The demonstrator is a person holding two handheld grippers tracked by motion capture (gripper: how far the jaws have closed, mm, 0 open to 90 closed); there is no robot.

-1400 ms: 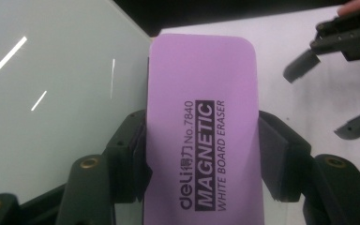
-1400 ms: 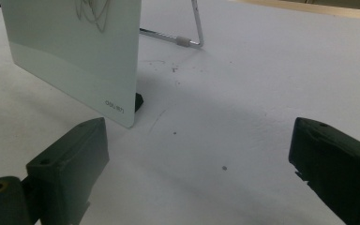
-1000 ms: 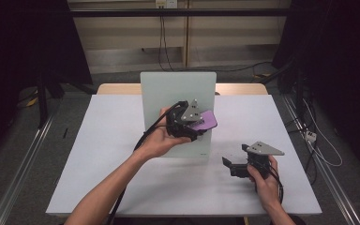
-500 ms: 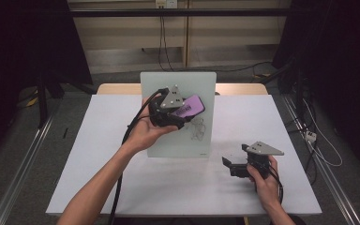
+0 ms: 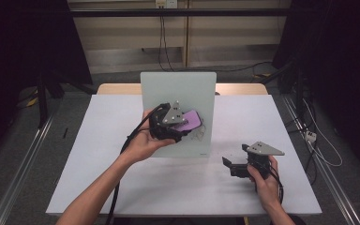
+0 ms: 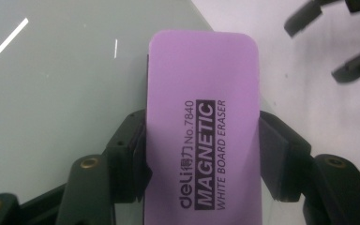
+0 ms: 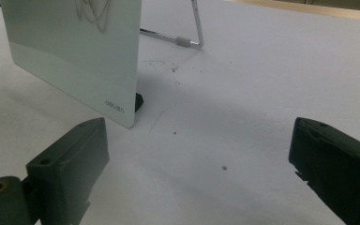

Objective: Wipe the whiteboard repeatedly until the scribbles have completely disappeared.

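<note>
A purple whiteboard eraser, printed "deli No.7840 MAGNETIC WHITE BOARD ERASER", is pressed flat against a pale glass whiteboard standing tilted on the white table, propped by a metal leg behind it; pen scribbles mark the board just beside the eraser, near its lower right corner

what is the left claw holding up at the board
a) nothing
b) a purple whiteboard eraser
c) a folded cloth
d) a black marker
b: the left claw is shut on a purple eraser printed "magnetic white board eraser", held against the glass board.
</note>
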